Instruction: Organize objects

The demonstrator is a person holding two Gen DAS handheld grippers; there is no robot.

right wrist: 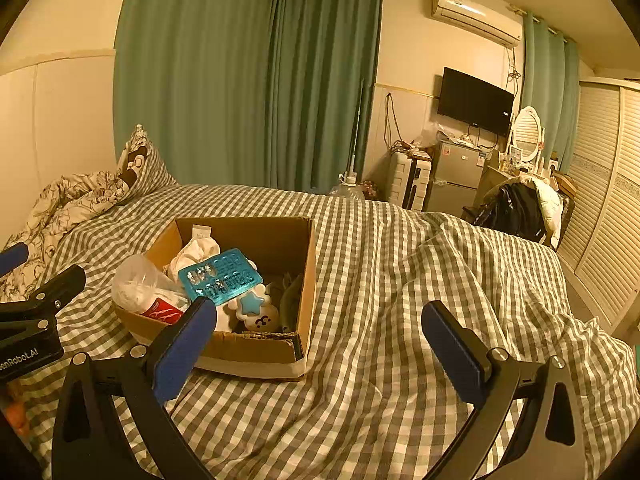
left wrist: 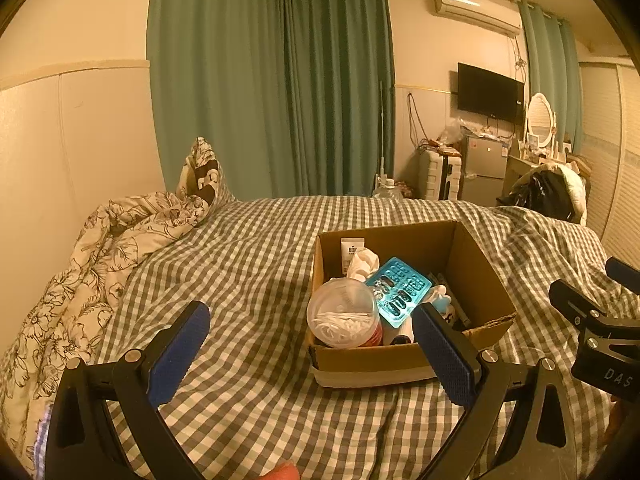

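An open cardboard box (left wrist: 484, 272) sits on the checked bed cover; it also shows in the right wrist view (right wrist: 306, 280). Inside lie a clear tub of cotton swabs (left wrist: 342, 318) (right wrist: 140, 288), a blue blister tray (left wrist: 400, 292) (right wrist: 220, 276), white cloth (left wrist: 362, 262) (right wrist: 196, 254), a white tube (left wrist: 352, 248) and a white toy with a blue star (right wrist: 256, 310). My left gripper (left wrist: 312, 356) is open and empty just before the box. My right gripper (right wrist: 320, 348) is open and empty, right of the box.
A crumpled floral duvet (left wrist: 100, 248) and a pillow (left wrist: 204, 176) lie at the bed's left. Green curtains (left wrist: 272, 80) hang behind. A fridge (left wrist: 482, 168), suitcase, TV, dressing table and a chair with clothes (right wrist: 520, 208) stand beyond the bed's far right.
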